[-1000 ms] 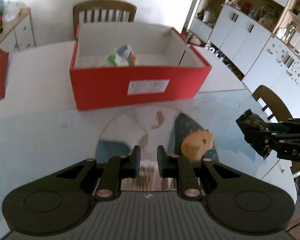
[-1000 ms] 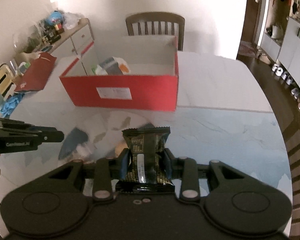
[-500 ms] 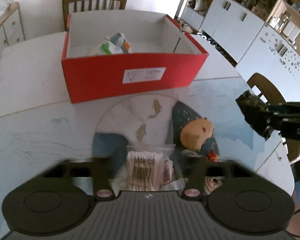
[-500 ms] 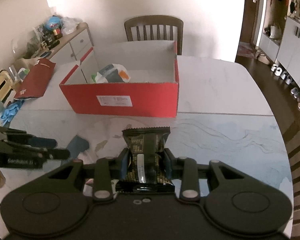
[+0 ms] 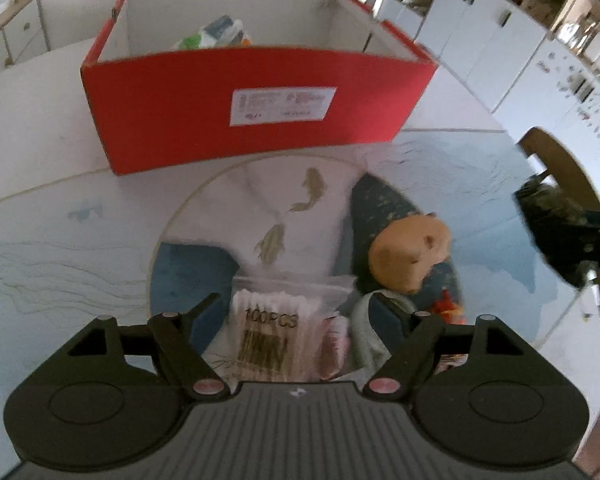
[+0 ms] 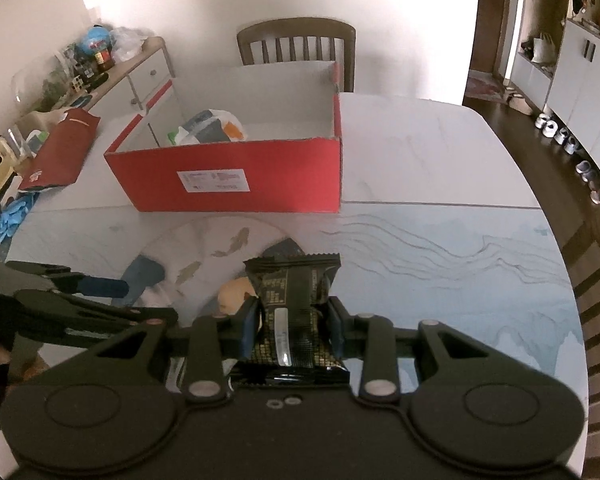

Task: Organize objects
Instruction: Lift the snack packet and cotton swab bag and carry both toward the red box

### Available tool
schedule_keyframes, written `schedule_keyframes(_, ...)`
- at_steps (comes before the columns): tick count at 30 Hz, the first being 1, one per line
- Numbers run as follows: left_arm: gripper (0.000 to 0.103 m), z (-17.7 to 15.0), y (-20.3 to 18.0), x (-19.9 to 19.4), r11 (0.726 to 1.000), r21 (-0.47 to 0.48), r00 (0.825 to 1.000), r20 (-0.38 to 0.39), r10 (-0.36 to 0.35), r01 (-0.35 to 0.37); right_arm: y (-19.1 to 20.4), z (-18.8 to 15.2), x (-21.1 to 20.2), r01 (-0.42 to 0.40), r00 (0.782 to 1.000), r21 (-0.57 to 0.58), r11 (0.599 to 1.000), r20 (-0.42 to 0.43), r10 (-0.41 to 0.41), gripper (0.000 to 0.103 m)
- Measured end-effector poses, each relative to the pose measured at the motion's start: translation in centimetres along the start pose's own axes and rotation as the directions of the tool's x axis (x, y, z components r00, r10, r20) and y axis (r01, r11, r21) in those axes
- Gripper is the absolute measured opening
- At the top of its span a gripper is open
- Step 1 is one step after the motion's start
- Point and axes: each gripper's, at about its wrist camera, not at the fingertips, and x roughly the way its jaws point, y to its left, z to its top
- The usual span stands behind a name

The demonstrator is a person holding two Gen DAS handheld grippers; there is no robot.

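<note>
A red open box [image 5: 256, 100] [image 6: 236, 176] stands on the table with a white and green packet [image 6: 210, 126] inside. My left gripper [image 5: 296, 312] is open, its fingers on either side of a clear bag of cotton swabs [image 5: 270, 332] lying on the table. My right gripper [image 6: 292, 320] is shut on a black snack packet [image 6: 292, 300] and holds it above the table, in front of the box. It shows at the right edge of the left wrist view [image 5: 560, 236]. A tan plush toy [image 5: 410, 254] lies right of the swabs.
A red bag [image 6: 60, 148] lies on the table's left side. Wooden chairs stand behind the box [image 6: 296, 46] and at the right [image 5: 560, 168]. A cluttered sideboard [image 6: 100, 76] is at the left, white cabinets [image 5: 500, 48] at the right.
My left gripper has opened wide and dropped down over the bag of cotton swabs. My right gripper keeps hold of the black packet and has come slightly nearer the box.
</note>
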Motion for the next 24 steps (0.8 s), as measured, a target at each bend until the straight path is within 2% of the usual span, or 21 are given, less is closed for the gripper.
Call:
schedule_keyframes(3,0.079,-0.1,0.5,0.9,0.999,-0.024,0.999,-0.011,0.042,-0.042,-0.2,-0.2,0.2,0.004,1.000,0.003,1.000,-0.006,-0.004,0.035)
schedule_keyframes(11,0.076,0.2,2.7,1.8,0.988,-0.154,1.000,-0.019,0.006,-0.008,-0.6,-0.9,0.9,0.012,0.999,0.011,1.000,-0.031,-0.011,0.035)
schedule_keyframes(16,0.051,0.2,3.0,1.4,0.986,-0.166,1.000,-0.010,0.006,-0.007,-0.6,-0.8,1.2,0.010,0.999,0.007,1.000,-0.037,-0.010,0.035)
schedule_keyframes(17,0.044,0.2,3.0,1.4,0.985,-0.171,1.000,-0.009,-0.001,-0.001,-0.6,-0.8,1.3,0.010,0.999,0.006,1.000,-0.038,-0.009,0.035)
schedule_keyframes(21,0.036,-0.2,3.1,0.8,0.985,-0.173,1.000,0.011,-0.018,0.020,-0.4,-0.6,1.5,0.005,0.999,-0.002,1.000,-0.041,-0.005,0.035)
schedule_keyframes(24,0.034,-0.5,3.5,0.1,0.981,-0.189,0.999,0.024,-0.042,0.046,-0.3,-0.6,1.6,0.002,0.999,-0.005,1.000,-0.043,-0.002,0.035)
